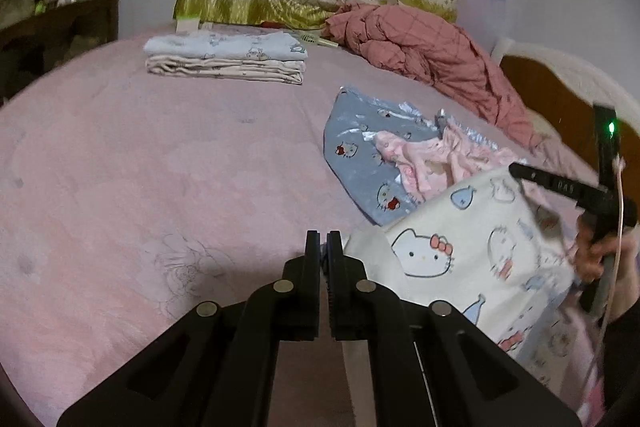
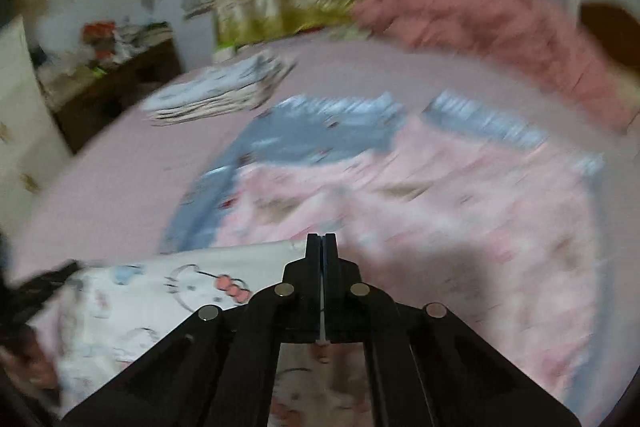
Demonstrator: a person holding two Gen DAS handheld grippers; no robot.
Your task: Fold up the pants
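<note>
Cream pants [image 1: 472, 247] printed with cartoon cats and blue fish at four o'clock; grey-blue cat-print garment [image 1: 360, 147] beyond; plain pink bed [image 1: 160, 147]; dusty-rose checked quilt [image 1: 432, 55] at one o'clock; black fingers [image 1: 312, 247].

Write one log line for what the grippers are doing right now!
left gripper: shut on cream cat-print pants | right gripper: shut on same pants | pink bedsheet: folded clothes stack behind

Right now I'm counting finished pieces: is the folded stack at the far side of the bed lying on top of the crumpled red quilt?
No, the folded stack rests flat on the pink bedsheet, well apart from the red quilt.
</note>
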